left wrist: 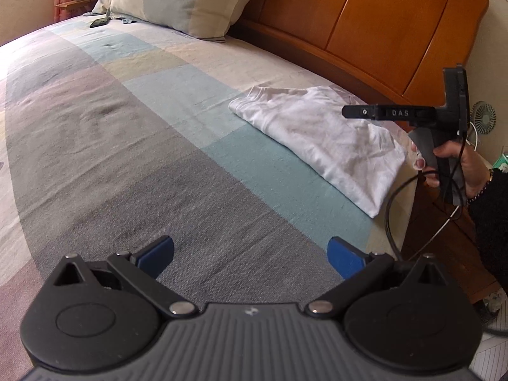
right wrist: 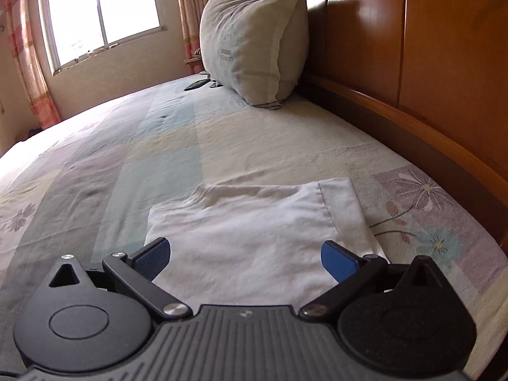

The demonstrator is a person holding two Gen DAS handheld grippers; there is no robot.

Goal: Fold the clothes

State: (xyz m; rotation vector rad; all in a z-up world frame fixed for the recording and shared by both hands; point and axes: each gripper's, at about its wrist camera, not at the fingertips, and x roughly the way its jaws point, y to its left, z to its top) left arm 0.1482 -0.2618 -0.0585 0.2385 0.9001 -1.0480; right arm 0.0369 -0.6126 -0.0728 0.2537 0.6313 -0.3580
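A white garment [left wrist: 320, 139] lies folded into a flat rectangle on the bed near the wooden headboard. In the right wrist view the same white garment [right wrist: 254, 235] fills the space just ahead of my right gripper [right wrist: 246, 262], which hovers open above its near edge with nothing between the blue pads. My left gripper [left wrist: 250, 257] is open over bare bedsheet, well short of the garment and to its left. In the left wrist view the right gripper [left wrist: 346, 111] shows from the side, held by a hand [left wrist: 457, 165] above the garment's right end.
The patchwork bedsheet [left wrist: 133, 133] spreads wide to the left. A pillow [left wrist: 184, 0] leans on the wooden headboard [left wrist: 365, 22], with a dark phone-like object [left wrist: 99, 23] beside it. A window [right wrist: 101, 12] and curtains stand beyond. A small fan [left wrist: 484, 118] and cables sit at the bedside.
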